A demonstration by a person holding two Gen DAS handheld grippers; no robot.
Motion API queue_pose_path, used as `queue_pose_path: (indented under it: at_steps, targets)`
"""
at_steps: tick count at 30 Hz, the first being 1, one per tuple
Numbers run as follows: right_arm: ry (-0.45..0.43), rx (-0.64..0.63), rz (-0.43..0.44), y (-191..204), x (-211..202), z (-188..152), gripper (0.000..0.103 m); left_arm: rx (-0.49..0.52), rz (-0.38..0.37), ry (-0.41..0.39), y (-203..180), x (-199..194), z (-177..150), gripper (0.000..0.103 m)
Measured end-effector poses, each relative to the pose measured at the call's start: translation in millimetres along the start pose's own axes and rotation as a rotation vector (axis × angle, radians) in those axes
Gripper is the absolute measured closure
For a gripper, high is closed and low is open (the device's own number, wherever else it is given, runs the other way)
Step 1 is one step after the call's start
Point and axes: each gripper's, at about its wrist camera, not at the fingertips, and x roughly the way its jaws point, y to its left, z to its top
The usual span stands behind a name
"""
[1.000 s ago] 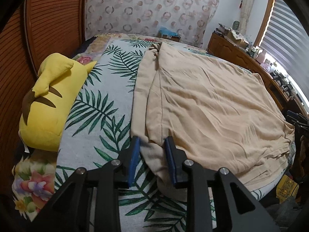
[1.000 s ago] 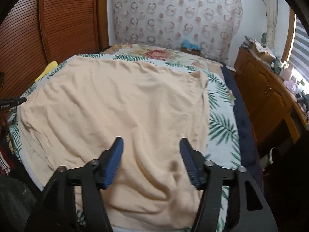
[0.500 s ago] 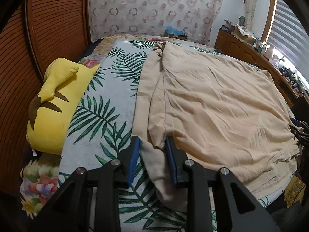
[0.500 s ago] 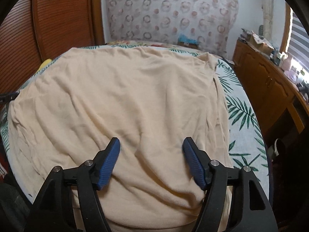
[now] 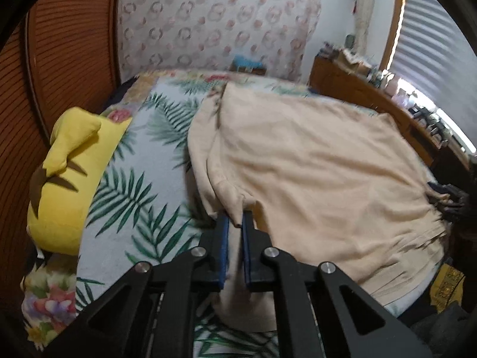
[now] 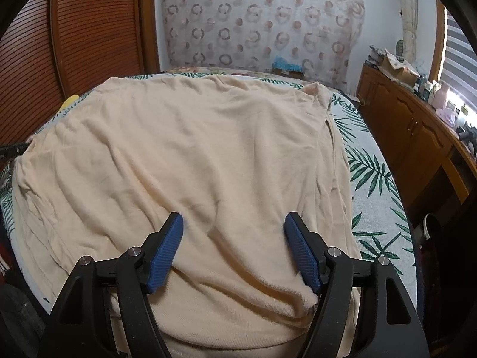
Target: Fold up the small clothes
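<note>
Nearest in the left wrist view, the left gripper [image 5: 237, 223] has its blue pads pinched tight on a bunched fold at the near left edge of the beige shirt [image 5: 313, 173], and the cloth there is pulled up into a little peak with a sleeve-like flap hanging below the pads. Over in the right wrist view, the right gripper [image 6: 234, 232] is spread wide, both blue pads [image 6: 167, 250] resting down on the beige shirt [image 6: 193, 149] near its close hem, with nothing pinched between them.

The shirt itself is laid out flat and fairly wrinkly across the bed, covering most of the palm-leaf bedspread [image 5: 128, 185]. You can see the leaf print poking out on the right side in the right wrist view too [image 6: 375, 173].

Left of the shirt, lying along the bed's left edge, there's a yellow plush pillow [image 5: 71, 179] with brown markings, well apart from the cloth.

Further back, a wooden slatted door [image 6: 89, 29] stands on the left, a curtain with ring patterns [image 6: 262, 18] hangs behind the bed, and a wooden dresser [image 6: 417, 131] cluttered with small stuff runs along the right wall under the window blinds [image 5: 432, 35].
</note>
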Motion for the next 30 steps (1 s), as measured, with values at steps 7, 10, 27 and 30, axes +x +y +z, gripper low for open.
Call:
queue_pose_path:
  at_steps: [7,10,27,30]
  targets:
    - [0.01,0.013,0.016,-3.1,0.6,-1.2,0.028,0.026,-0.05,-0.065,-22.4,-18.6,21.2,0.099]
    - [0.021,0.005,0.01,-6.6,-0.1,-1.3,0.028,0.037,-0.091,-0.093,-34.1,-25.2,32.5,0.099]
    - [-0.05,0.071,-0.06,-44.9,-39.6,-3.3,0.028,0.224,-0.38,-0.157,-179.2,-20.6,107.1,0.099]
    - [-0.06,0.094,-0.068,-55.4,-46.9,-5.6,0.028,0.26,-0.409,-0.156,-204.0,-17.9,118.3,0.099]
